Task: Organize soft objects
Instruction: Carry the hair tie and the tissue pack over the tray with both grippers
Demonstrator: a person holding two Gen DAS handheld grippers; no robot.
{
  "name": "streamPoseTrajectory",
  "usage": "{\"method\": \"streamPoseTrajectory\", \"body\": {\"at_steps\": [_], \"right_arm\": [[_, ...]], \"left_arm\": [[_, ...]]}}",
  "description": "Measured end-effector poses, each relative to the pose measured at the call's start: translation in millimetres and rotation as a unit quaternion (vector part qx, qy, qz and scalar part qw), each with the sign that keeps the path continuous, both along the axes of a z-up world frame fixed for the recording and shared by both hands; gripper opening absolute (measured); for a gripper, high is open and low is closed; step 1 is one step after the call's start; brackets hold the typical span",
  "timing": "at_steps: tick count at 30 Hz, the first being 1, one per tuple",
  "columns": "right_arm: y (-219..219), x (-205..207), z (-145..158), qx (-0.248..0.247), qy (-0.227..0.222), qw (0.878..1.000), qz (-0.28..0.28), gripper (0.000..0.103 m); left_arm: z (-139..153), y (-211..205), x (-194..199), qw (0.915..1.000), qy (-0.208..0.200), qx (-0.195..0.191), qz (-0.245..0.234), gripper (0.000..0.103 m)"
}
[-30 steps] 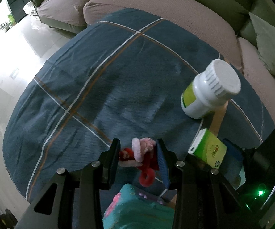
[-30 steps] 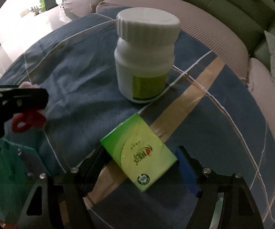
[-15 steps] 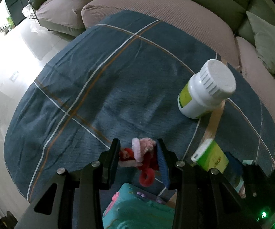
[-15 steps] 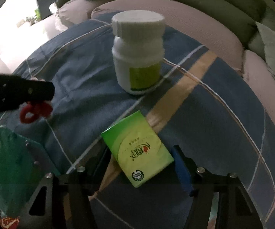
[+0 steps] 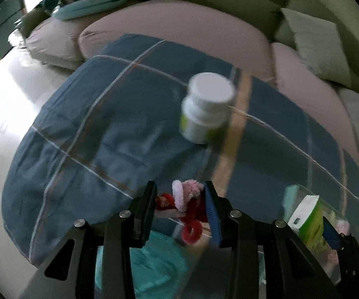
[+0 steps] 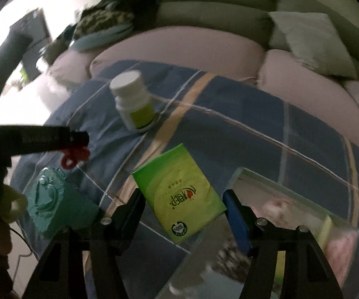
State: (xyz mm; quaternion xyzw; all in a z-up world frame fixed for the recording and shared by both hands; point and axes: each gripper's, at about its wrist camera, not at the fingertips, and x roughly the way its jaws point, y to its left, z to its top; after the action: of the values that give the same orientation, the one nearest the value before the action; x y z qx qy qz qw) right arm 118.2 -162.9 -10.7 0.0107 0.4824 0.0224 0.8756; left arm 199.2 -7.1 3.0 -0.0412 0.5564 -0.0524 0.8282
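Both grippers have risen since the earlier frames, and a clear bin that was out of sight then now shows at the lower right. Left wrist view: the left gripper [image 5: 179,205] is clamped on a pink and red plush toy [image 5: 186,199], carried clear of the blue blanket [image 5: 104,124]; the white bottle [image 5: 205,108] stands untouched further back. Right wrist view: the right gripper [image 6: 183,206] has its jaws pressed on a green tissue pack [image 6: 179,196], lifted off the blanket and held beside the clear bin [image 6: 291,189], which already contains blurred soft items. Judgement: both soft things are held aloft for transfer into that bin, while the hard bottle is left out.
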Motion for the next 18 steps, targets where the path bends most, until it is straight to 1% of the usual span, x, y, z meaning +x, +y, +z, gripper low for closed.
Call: {"method": "streamPoseTrajectory", "body": {"at_steps": [5,10,13,18], "right_arm": [[-25.5,-27.5,18.6,0.011,-0.02,0.999,-0.045,0.067],[-55.9,-61.3,33.9,0.017,-0.04,0.993,-0.11,0.067],[-75.0,-76.1,35.6,0.022,-0.044,0.988,-0.146,0.067],[-97.9,-101.7,29.2,0.023,-0.031,0.98,-0.195,0.067]], "left_arm": [[17.5,-21.7,-18.7,0.999,-0.026,-0.004,-0.036,0.039],[26.3,-36.1,-31.5,0.9974,-0.037,-0.006,-0.062,0.039],[28.3,-47.2,-39.9,0.9958,-0.043,-0.002,-0.081,0.039],[28.3,-69.2,-59.2,0.991,-0.045,-0.009,-0.126,0.039]]}}
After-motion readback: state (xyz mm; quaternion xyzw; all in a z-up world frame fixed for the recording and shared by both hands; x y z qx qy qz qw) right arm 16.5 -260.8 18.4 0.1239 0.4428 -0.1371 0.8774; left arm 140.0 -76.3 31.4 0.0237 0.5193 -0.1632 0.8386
